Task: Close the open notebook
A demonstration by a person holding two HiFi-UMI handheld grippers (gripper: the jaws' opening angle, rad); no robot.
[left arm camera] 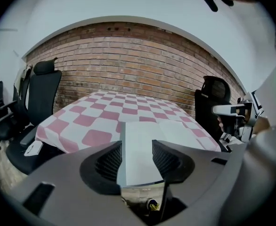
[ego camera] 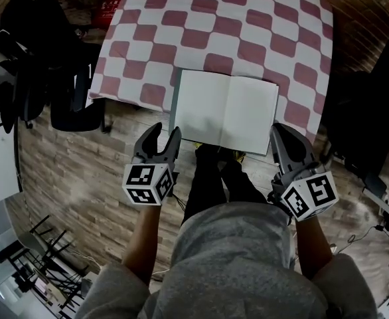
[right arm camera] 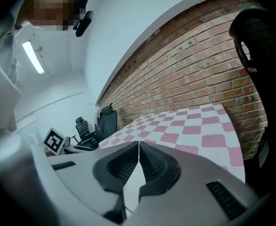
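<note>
An open notebook [ego camera: 226, 111] with blank white pages lies flat near the front edge of the table with the pink-and-white checked cloth [ego camera: 247, 25]. My left gripper [ego camera: 166, 130] hovers at the notebook's front left corner. Its jaws are open with nothing between them. In the left gripper view the left page [left arm camera: 140, 140] shows beyond the gap of the left gripper [left arm camera: 137, 146]. My right gripper [ego camera: 278, 129] is at the front right corner of the notebook, jaws shut and empty. In the right gripper view the tips of the right gripper [right arm camera: 138, 144] meet over the cloth [right arm camera: 204, 126].
Black office chairs [ego camera: 68, 92] stand left of the table, and another chair [left arm camera: 214, 102] stands to its right. A brick wall [left arm camera: 142, 65] runs behind it. The person's legs [ego camera: 211, 178] are below the table's front edge, over a wooden floor [ego camera: 81, 178].
</note>
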